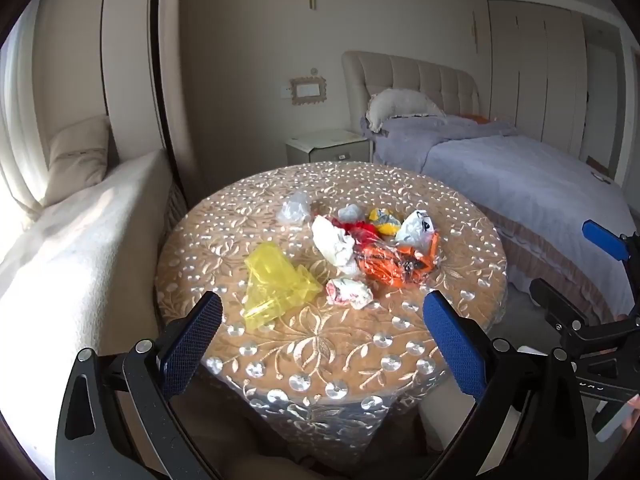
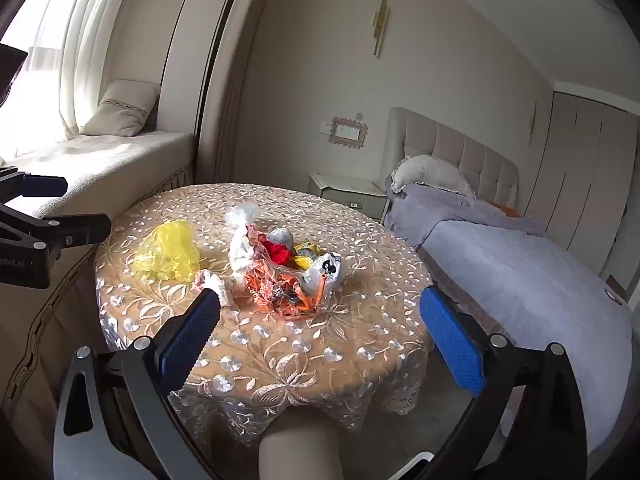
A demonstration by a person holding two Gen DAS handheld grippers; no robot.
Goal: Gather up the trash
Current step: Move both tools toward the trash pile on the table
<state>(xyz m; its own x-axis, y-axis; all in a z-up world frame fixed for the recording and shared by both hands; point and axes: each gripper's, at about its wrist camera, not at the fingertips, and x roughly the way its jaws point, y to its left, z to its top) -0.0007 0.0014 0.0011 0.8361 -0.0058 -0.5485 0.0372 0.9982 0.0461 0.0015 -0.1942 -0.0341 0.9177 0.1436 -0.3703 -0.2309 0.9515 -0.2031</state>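
1. A round table (image 1: 280, 344) stands in the middle of the room, with trash lying on its top.
2. A flat plastic bag (image 1: 276, 280) lies leftmost, apart from the rest.
3. A crumpled paper wad (image 1: 347, 293) lies just right of it, nearest the front edge.
4. Behind the wad, a heap of wrappers (image 1: 384, 256) sits mid-table.
5. A clear bag (image 1: 295, 208) lies at the heap's far left.
6. A bed (image 1: 520, 184) stands right of the table, a nightstand (image 1: 326, 148) behind the table, a window seat (image 1: 80, 232) to the left.
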